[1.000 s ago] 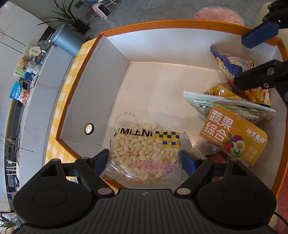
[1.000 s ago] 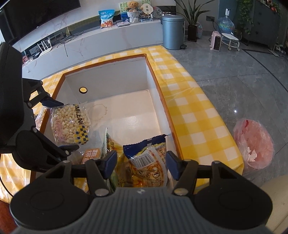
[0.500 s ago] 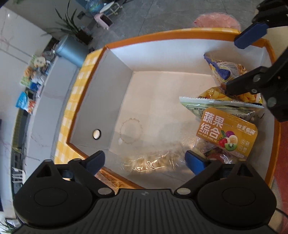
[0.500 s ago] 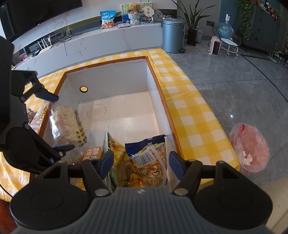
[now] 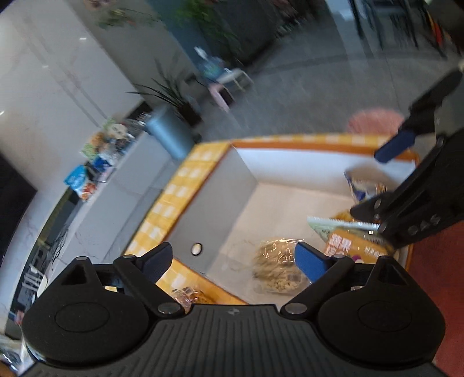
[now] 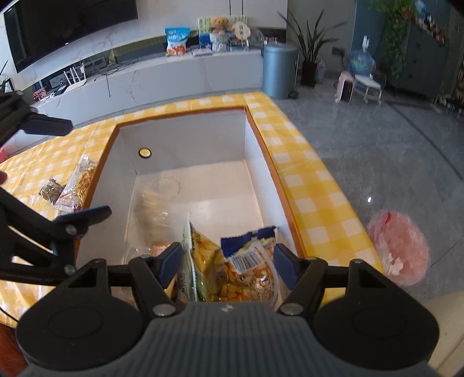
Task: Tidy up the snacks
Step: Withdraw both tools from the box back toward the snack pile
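Both claws stand wide and empty: left gripper [image 5: 233, 258] above the clear puffs bag [image 5: 277, 269] on the box [image 6: 185, 139] floor, right gripper [image 6: 227, 261] over upright snack packs [image 6: 232, 266], near end.

In front of you the box [image 6: 255, 162] sits sunk in the checked table [image 6: 307, 185]. Snack bags [image 6: 232, 261] crowd its near end; two packets [image 6: 72, 185] lie left on the table.

Glossy grey tiled floor [image 6: 377, 150], a long white marble media bench [image 6: 174, 75] beneath a wall-mounted television [image 6: 69, 26], a grey bin [image 6: 279, 69] beside a potted plant [image 6: 310, 49].
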`<state>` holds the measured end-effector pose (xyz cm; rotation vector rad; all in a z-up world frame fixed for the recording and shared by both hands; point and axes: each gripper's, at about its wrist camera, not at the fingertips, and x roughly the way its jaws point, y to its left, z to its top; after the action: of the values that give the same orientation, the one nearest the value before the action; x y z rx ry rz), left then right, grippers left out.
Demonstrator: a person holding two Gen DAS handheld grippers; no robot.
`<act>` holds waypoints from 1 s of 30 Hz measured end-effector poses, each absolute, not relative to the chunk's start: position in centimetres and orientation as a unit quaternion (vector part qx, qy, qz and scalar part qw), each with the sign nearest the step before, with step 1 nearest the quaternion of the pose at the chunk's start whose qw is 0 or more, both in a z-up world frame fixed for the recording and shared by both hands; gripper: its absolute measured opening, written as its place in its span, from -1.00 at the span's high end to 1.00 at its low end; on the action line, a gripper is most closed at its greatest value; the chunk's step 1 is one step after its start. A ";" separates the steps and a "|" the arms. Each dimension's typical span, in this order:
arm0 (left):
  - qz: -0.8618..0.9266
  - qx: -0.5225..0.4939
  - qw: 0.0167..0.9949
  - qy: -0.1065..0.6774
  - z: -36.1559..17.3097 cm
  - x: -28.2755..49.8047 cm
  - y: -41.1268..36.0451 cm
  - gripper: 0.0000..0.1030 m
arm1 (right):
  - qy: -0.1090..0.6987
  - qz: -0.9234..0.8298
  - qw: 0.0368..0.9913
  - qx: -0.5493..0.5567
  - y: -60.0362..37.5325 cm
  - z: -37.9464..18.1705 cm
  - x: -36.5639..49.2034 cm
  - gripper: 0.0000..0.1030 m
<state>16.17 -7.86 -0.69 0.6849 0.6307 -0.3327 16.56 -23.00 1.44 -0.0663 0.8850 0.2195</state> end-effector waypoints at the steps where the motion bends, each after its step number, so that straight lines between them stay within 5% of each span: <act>1: -0.156 0.316 0.888 0.297 -0.4 15.8 -7.4 -1.00 | 0.420 0.107 0.901 -0.036 -22.6 1.6 16.3 -0.32; 16: -0.067 0.107 0.971 0.202 1.9 10.3 1.1 -1.00 | 0.307 0.151 0.937 -0.067 -14.5 3.3 10.7 -0.32; 28: 0.028 -0.043 0.974 0.222 -0.6 7.7 9.4 -1.00 | 0.275 0.176 0.943 -0.056 -9.9 1.8 9.0 -0.32; 30: 0.048 -0.033 0.971 0.233 -1.5 6.8 10.5 -0.83 | 0.279 0.182 0.941 -0.056 -9.0 1.3 9.1 -0.32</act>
<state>6.85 10.46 -1.47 -0.0675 0.4698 0.0976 9.08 -8.96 1.33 -0.1141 0.5697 0.3711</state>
